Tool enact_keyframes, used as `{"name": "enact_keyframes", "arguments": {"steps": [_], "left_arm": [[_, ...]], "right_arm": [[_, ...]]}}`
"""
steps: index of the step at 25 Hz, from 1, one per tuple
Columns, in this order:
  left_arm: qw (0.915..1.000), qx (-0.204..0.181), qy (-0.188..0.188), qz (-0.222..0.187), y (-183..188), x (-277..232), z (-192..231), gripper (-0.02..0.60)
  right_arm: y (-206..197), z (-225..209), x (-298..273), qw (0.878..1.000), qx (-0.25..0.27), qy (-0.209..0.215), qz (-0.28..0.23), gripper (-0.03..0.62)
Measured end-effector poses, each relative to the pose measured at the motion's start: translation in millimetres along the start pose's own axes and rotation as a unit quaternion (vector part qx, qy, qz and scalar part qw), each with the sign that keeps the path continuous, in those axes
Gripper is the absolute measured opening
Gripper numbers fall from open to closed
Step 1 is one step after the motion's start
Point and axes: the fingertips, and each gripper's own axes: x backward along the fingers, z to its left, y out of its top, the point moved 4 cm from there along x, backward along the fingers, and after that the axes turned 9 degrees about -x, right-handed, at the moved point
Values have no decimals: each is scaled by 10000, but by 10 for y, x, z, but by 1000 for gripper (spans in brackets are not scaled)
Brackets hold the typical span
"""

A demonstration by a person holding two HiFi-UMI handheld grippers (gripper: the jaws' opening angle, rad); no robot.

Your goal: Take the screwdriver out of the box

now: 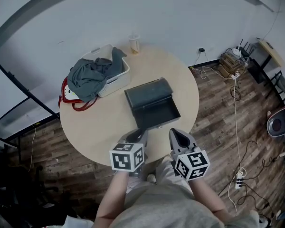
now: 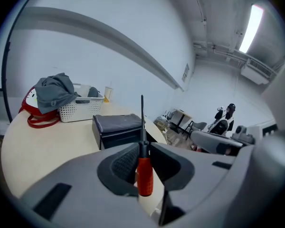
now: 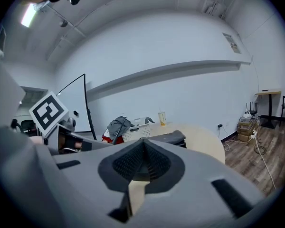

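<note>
The dark box (image 1: pixel 152 106) stands open at the middle of the round table (image 1: pixel 95 127), its lid tipped back. My left gripper (image 2: pixel 143 144) is shut on the screwdriver (image 2: pixel 144 175), pinching it where the red handle meets the shaft. The thin dark shaft points up, clear of the box (image 2: pixel 118 126) beyond it. In the head view the left gripper (image 1: pixel 137 137) hovers over the table's near edge, just in front of the box. My right gripper (image 1: pixel 178 137) is beside it, jaws shut with nothing between them. In the right gripper view the pads meet at the right gripper (image 3: pixel 143 144) tip.
A white basket (image 1: pixel 118 77) with grey clothes (image 1: pixel 90 75) sits at the table's far left, beside a red bag (image 1: pixel 69 99). A cup (image 1: pixel 134 43) stands at the far edge. Cables and a power strip (image 1: pixel 240 177) lie on the wooden floor to the right.
</note>
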Motion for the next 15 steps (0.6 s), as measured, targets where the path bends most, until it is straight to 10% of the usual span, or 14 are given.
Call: {"name": "enact_keyframes", "arguments": {"steps": [15], "left_arm": [[9979,46,240,-602,-125,462,-11,67]], "right_arm": [[-51,206,160,9999,10,20,-131,0]]}}
